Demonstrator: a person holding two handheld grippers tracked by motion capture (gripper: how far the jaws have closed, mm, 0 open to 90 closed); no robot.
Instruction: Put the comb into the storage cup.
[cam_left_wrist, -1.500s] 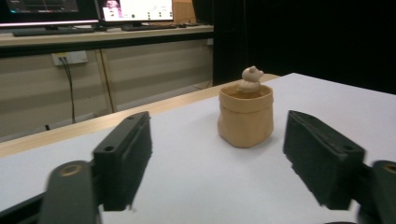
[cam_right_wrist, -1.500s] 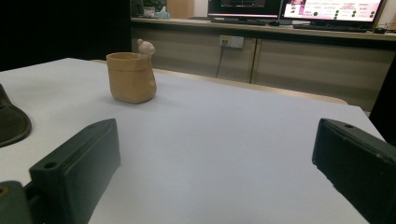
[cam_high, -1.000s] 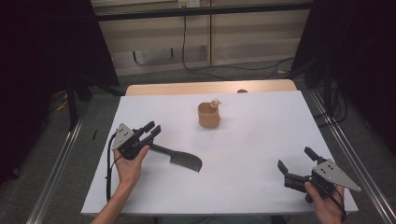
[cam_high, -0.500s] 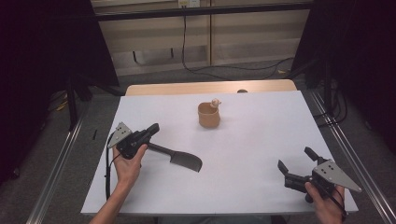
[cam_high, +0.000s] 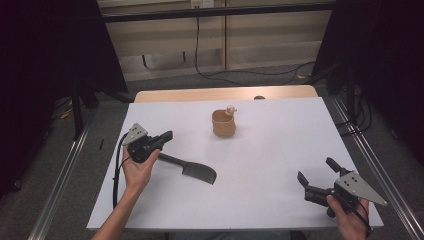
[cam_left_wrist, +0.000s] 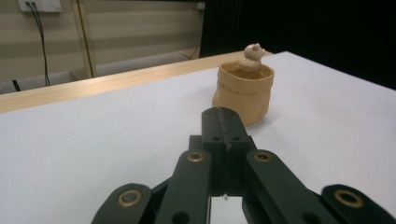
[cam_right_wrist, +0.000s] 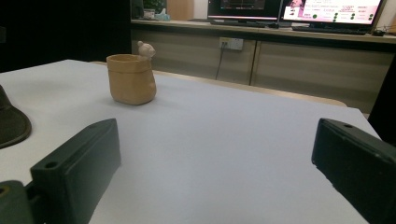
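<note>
No legible writing is seen; the distant monitor text is blurred. The left gripper (cam_high: 167, 135), jaws pressed together empty, has been raised off the dark flat-bladed spatula (cam_high: 192, 170) since earlier. The right gripper (cam_high: 316, 172) is held wide open, unmoved, well apart from the tan ceramic cup (cam_high: 223, 123)

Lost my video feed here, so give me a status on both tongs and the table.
Left tongs shut, empty, above the dark spatula's handle. Right tongs open, empty, near the table's right corner. Tan cup with small figure upright mid-table. Nothing in the way.

Setting: lab or recording room. Evidence: white rectangular surface (cam_high: 280, 150) flanked by metal frame rails (cam_high: 372, 165); black curtains (cam_high: 50, 50) at both sides; lit computer monitors (cam_right_wrist: 299, 9) on long rear counter; wall power socket (cam_right_wrist: 231, 43); black cables (cam_high: 200, 55) across floor.
</note>
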